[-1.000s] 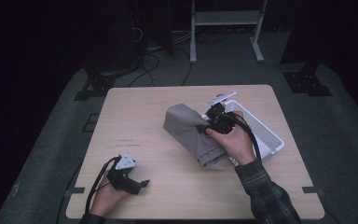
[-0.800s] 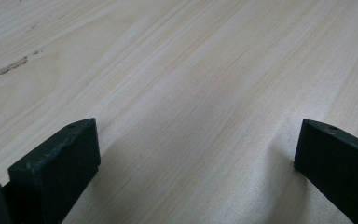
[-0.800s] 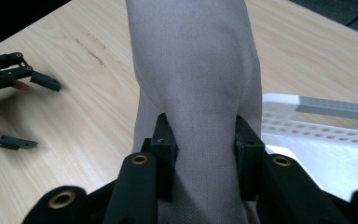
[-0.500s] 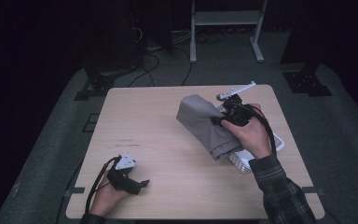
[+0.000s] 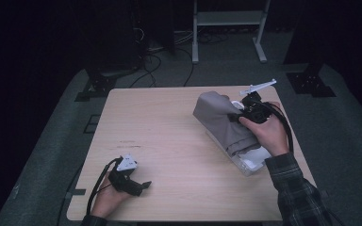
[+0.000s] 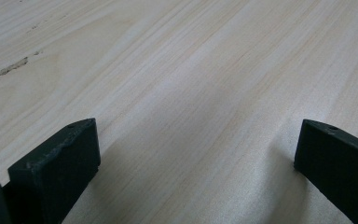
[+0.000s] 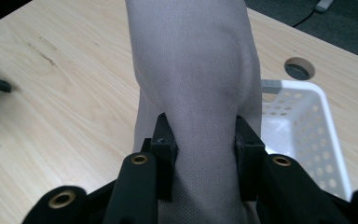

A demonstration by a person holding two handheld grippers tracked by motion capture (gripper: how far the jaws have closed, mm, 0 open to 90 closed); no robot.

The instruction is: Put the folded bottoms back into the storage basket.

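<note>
A folded grey cloth (image 5: 221,123) hangs in a bundle over the right part of the wooden table (image 5: 169,141), its lower end draped across a white perforated basket (image 5: 250,162) that sits near the table's right edge. In the right gripper view the same grey cloth (image 7: 200,84) runs up the middle of the picture, pinched between the two black jaws, which press into its sides; the basket (image 7: 303,126) lies just beyond and to the right of it, and a round cable hole (image 7: 299,68) in the tabletop shows farther off. The right gripper (image 5: 245,112) is thus clamped on the cloth, held by the person's right hand (image 5: 266,134), with a plaid sleeve (image 5: 297,188) reaching in from the bottom right. A black cable (image 5: 285,125) loops from that gripper past the wrist. Well apart, near the front left corner of the table, the left gripper (image 5: 143,186) rests low on the wood in the left hand (image 5: 106,197). In the left gripper view its jaws stand wide apart with nothing between them but bare tabletop (image 6: 191,93). Beyond the table, dark floor, cables and a metal stand (image 5: 226,28) are visible.
</note>
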